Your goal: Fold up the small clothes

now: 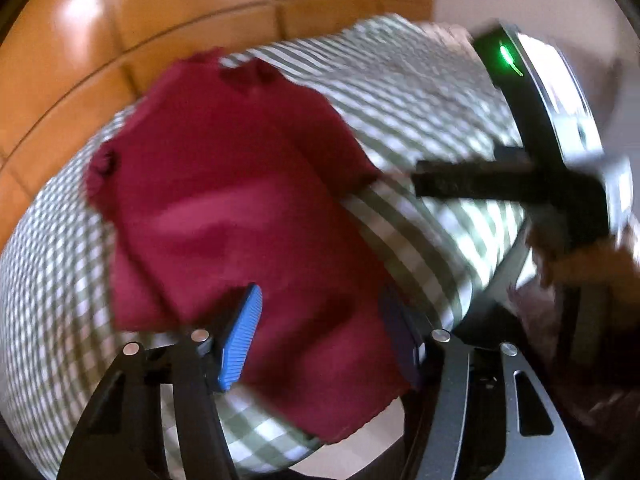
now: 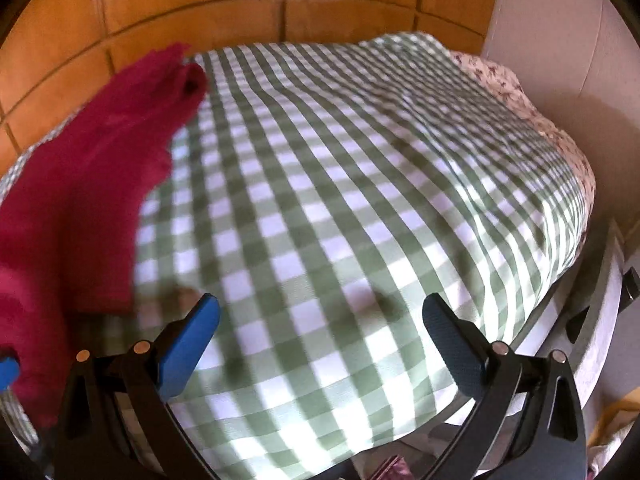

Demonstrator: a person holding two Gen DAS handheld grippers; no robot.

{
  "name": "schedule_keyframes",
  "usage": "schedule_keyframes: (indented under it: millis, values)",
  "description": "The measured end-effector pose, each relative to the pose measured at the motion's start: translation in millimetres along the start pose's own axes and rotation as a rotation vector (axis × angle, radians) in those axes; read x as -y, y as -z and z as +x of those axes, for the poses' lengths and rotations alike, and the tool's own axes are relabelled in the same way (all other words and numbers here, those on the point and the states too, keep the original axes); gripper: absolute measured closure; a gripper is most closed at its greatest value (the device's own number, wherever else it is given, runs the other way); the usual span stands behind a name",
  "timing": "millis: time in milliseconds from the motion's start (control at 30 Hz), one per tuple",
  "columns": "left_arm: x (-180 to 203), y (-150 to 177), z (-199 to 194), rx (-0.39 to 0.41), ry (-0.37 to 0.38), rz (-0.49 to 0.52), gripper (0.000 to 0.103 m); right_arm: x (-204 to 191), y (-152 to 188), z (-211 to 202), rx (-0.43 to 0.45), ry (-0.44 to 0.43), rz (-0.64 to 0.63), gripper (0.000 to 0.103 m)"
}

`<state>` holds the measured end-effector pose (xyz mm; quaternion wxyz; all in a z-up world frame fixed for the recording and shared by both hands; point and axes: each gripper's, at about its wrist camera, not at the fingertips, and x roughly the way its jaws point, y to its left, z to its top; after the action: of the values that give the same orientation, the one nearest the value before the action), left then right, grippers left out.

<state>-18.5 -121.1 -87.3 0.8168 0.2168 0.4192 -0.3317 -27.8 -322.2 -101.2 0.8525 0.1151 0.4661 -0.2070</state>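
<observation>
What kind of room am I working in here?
Most likely a bedroom: a green-checked bedspread covers a bed, a floral sheet shows at its far edge, and a padded orange headboard rises behind.

Left hand-held gripper [image 1: 320, 336] jaws spread wide, right hand-held gripper [image 2: 320, 340] likewise — both blurred, seemingly empty

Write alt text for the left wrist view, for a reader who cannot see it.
A dark red garment lies spread on a green-and-white checked cloth, its near edge between the open jaws of the left gripper. The right gripper reaches in from the right, above the cloth beside the garment. The picture is motion-blurred, with brown panels behind.
</observation>
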Motion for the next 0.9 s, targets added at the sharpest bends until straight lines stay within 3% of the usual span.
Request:
schedule_keyframes:
  millis: [67, 167, 233, 300, 467, 633, 733, 900]
  values:
    - [7.3, 2.7, 15.9, -0.033, -0.021, 0.049, 0.043, 6.4, 1.9, 5.1, -0.012, -0.033, 0.027, 0.002]
    - [14.0, 3.6, 21.5, 0.002, -0.047, 0.110, 0.049, 9.7, 2.6, 8.0, -0.016, -0.050, 0.037, 0.002]
    - [12.4, 2.8, 18.5, 0.025, -0.025, 0.103, 0.085, 14.0, 2.8, 9.5, -0.024, -0.072, 0.050, 0.002]
    - [4.9, 0.7, 14.1, 0.041, -0.007, 0.075, 0.099, 12.0, 0.7, 9.7, -0.028, -0.070, 0.044, 0.002]
    - [-25.5, -7.6, -12.4, 0.118, 0.117, -0.065, 0.101, 10.4, -6.4, 6.9, -0.036, -0.086, 0.014, 0.002]
    - [-106.1, -30.2, -71.6, 0.308, 0.201, -0.351, 0.101, 1.9, -28.2, -17.3, 0.051, -0.194, -0.016, 0.025]
    - [-168.1, -42.0, -101.7, 0.419, 0.146, -0.490, 0.101, -16.2, -45.8, -29.3, 0.088, -0.278, -0.076, 0.039]
    - [-278.3, -44.4, -130.7, 0.505, -0.051, -0.715, 0.102, -64.3, -64.5, -33.6, 0.054, -0.493, -0.151, 0.048]
